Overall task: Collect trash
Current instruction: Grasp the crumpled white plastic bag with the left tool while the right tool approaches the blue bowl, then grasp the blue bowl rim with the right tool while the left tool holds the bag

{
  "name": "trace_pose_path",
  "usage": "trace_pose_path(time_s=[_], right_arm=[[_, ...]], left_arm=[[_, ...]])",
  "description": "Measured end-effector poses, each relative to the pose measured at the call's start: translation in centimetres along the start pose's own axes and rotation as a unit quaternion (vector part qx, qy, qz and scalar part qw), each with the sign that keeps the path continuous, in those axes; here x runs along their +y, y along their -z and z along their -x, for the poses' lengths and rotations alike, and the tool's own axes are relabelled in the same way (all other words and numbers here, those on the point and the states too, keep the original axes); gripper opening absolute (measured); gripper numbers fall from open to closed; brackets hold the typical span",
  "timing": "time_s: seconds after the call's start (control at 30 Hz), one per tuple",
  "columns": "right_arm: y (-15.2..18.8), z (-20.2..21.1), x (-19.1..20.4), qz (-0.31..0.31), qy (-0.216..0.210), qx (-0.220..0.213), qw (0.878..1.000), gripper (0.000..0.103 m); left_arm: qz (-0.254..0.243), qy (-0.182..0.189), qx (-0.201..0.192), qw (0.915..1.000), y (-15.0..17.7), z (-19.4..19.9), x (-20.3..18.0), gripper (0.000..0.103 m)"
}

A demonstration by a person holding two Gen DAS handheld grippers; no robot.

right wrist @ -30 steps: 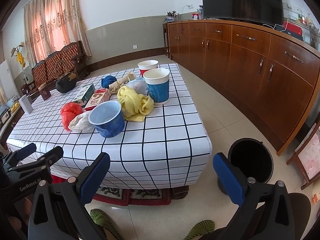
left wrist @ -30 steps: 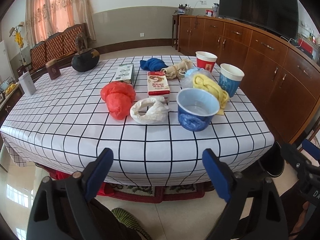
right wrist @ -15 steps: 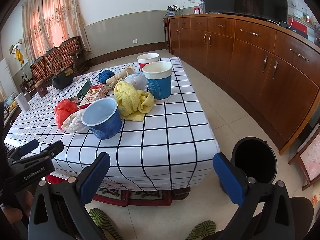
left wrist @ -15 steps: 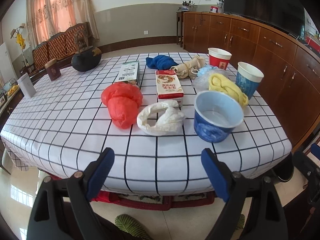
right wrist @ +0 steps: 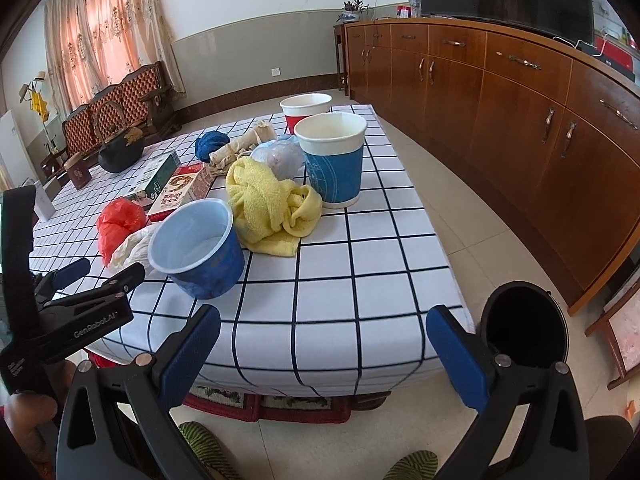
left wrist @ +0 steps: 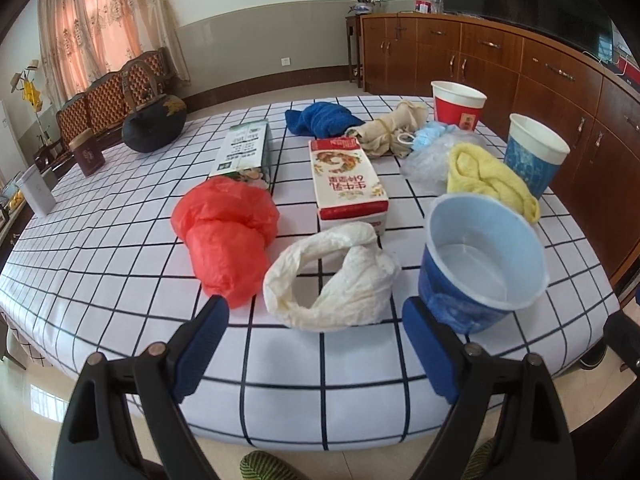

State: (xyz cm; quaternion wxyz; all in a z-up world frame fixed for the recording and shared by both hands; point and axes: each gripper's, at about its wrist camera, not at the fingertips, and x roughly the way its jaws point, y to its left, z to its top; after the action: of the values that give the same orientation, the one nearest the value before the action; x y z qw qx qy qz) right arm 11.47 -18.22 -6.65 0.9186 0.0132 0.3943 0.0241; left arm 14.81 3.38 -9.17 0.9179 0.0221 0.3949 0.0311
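On the checked table [left wrist: 120,264] lie a red plastic bag [left wrist: 224,232], a crumpled white bag [left wrist: 332,280], a red carton [left wrist: 346,178], a green carton [left wrist: 244,152], a blue bowl [left wrist: 480,260], a yellow cloth [left wrist: 484,176], a blue cup [left wrist: 534,152] and a red cup [left wrist: 456,106]. My left gripper [left wrist: 316,344] is open, over the table's near edge, just short of the white bag. My right gripper [right wrist: 320,344] is open and empty, off the table's near right corner. The left gripper also shows in the right wrist view [right wrist: 92,280].
A black trash bin [right wrist: 524,328] stands on the floor right of the table. A blue cloth [left wrist: 320,120], a beige rolled cloth [left wrist: 392,128], a clear bag [left wrist: 430,156], a black kettle [left wrist: 154,124] and small tins sit farther back. Wooden cabinets [right wrist: 520,100] line the right wall.
Both grippers have moved forward toward the table. The left one has come close to the white bag; both stayed open.
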Motion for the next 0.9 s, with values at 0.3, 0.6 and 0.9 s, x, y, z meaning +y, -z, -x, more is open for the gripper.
trace_pose_path(time_s=[0.3,0.6,0.9], right_arm=[[-0.4,-1.5,0.7,0.002,-0.009,0.011,1.000,0.103],[-0.2,-1.9,2.2,0.013,-0.039,0.011,0.999,0.103],[-0.2,-4.1,5.0,0.027,-0.086,0.011,0.996,0.103]], left_arm=[[-0.019,0.016,-0.017,0.9996,-0.2,-1.0,-0.3,0.045],[0.019,0.045,-0.037,0.9981,0.1,0.6,1.5,0.021],[0.049,0.037,-0.049,0.9969,0.2,2.3,3.8,0.021]])
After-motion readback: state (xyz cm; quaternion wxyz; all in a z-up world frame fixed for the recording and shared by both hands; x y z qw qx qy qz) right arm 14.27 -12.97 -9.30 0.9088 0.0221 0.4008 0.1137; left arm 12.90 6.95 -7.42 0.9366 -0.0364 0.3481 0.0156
